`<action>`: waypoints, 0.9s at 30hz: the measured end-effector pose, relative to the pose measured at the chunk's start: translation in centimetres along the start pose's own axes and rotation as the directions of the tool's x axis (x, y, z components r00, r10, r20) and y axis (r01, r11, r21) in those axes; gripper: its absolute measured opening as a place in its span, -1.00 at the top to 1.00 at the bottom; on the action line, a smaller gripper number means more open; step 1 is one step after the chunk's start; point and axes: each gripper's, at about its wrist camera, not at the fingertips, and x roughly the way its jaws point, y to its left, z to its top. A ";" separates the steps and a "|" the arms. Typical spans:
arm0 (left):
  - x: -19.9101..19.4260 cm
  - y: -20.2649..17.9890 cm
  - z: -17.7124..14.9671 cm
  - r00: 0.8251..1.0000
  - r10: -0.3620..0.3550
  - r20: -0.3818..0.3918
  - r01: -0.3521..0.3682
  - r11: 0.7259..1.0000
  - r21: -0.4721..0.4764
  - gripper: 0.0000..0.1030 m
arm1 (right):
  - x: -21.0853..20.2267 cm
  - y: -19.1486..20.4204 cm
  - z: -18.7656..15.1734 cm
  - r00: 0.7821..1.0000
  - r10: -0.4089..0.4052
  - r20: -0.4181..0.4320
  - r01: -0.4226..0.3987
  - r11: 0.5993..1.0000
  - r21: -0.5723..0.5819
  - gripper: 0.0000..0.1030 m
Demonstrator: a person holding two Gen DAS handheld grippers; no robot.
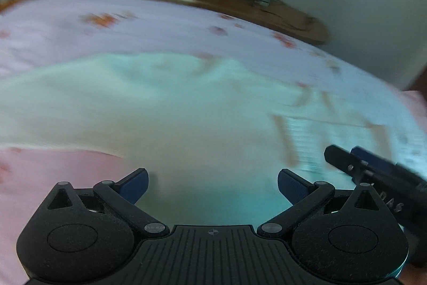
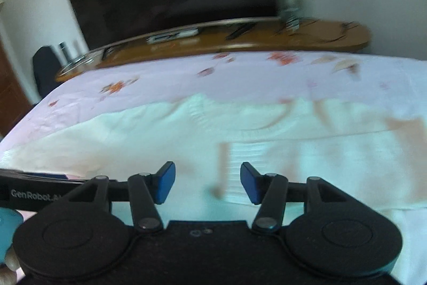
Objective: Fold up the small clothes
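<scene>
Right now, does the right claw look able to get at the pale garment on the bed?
Probably yes: the right claw is open and empty, aimed down at the pale garment, nothing between them; blur hides detail.

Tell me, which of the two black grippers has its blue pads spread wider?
The left gripper: its blue pads stand far apart over the pale garment. The right gripper is open too, but narrower.

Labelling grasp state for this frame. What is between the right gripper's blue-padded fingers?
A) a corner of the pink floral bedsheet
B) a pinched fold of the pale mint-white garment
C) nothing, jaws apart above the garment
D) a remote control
C: in the right wrist view the right gripper has its blue pads apart with a clear gap, and the pale mint-white garment lies flat on the pink floral bedsheet beyond them, not pinched.
</scene>
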 end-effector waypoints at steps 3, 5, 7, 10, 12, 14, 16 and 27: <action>1.8 -2.7 0.1 0.994 -0.102 -0.034 0.102 0.995 -0.010 -0.99 | -2.2 -3.6 -1.1 0.993 -0.120 0.003 0.120 0.992 0.033 -0.25; 3.6 -4.6 0.2 0.986 -0.153 -0.063 0.151 0.988 -0.037 -0.94 | -3.5 -6.1 -1.9 0.985 -0.174 -0.012 0.174 0.982 0.074 -0.25; 5.5 -5.8 0.4 0.978 -0.187 -0.093 0.179 0.981 -0.080 0.01 | -4.7 -8.1 -2.9 0.977 -0.212 -0.023 0.213 0.970 0.113 -0.25; 7.3 -6.6 0.5 0.974 -0.211 -0.077 0.198 0.968 -0.151 0.07 | -5.6 -9.8 -4.0 0.971 -0.236 -0.029 0.238 0.959 0.153 -0.25; 7.7 -7.0 0.4 0.974 -0.221 -0.058 0.208 0.963 -0.171 0.07 | -5.7 -10.4 -4.5 0.968 -0.249 -0.026 0.250 0.955 0.162 -0.25; 8.4 -7.2 0.5 0.970 -0.241 -0.039 0.228 0.952 -0.202 0.07 | -6.1 -11.0 -5.1 0.963 -0.268 -0.022 0.268 0.950 0.162 -0.25; 8.7 -7.7 0.3 0.968 -0.249 -0.025 0.239 0.948 -0.210 0.11 | -5.5 -11.4 -5.6 0.958 -0.284 -0.027 0.285 0.945 0.162 -0.25; 3.9 -5.6 1.8 0.954 -0.224 0.201 0.267 0.937 -0.223 0.95 | -4.0 -10.7 -5.6 0.930 -0.365 -0.046 0.367 0.925 0.095 -0.53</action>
